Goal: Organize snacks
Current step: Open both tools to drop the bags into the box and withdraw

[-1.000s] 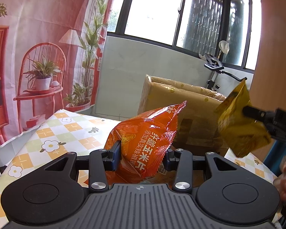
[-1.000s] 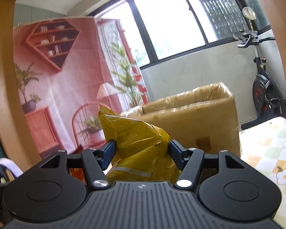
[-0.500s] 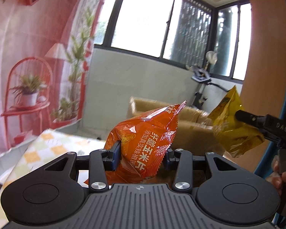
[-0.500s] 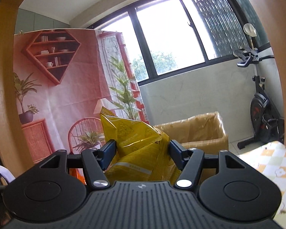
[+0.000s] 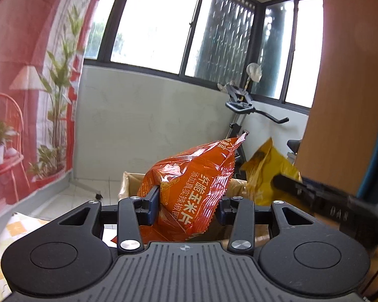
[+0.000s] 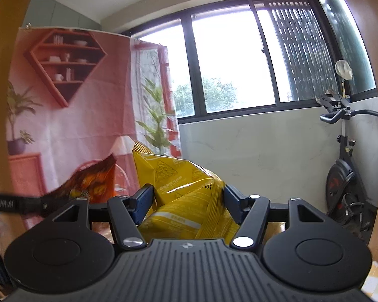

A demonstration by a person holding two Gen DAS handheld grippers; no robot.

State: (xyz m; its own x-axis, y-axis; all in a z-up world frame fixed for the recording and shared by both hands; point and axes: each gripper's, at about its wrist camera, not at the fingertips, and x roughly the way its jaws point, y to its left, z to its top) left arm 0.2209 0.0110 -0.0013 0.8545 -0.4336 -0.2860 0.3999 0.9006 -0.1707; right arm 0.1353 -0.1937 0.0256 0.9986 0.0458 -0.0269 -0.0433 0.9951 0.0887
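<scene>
My left gripper [image 5: 187, 205] is shut on an orange snack bag [image 5: 191, 191] with Chinese print, held up in the air. My right gripper [image 6: 189, 201] is shut on a yellow snack bag [image 6: 186, 196], also held high. In the left wrist view the yellow bag [image 5: 267, 173] and the right gripper's finger [image 5: 322, 201] show at the right, close beside the orange bag. In the right wrist view the orange bag [image 6: 90, 181] shows at the left. An open cardboard box [image 5: 132, 185] lies low behind the orange bag, mostly hidden.
A wooden board [image 5: 340, 88] stands close on the right. An exercise bike [image 6: 345, 176] stands by the grey wall under the windows. A pink printed backdrop [image 6: 75, 100] hangs on the left. A corner of the checkered tablecloth [image 5: 2, 236] shows at lower left.
Both grippers have risen with their bags and drawn closer together. The table and cardboard box have dropped low in both views.
</scene>
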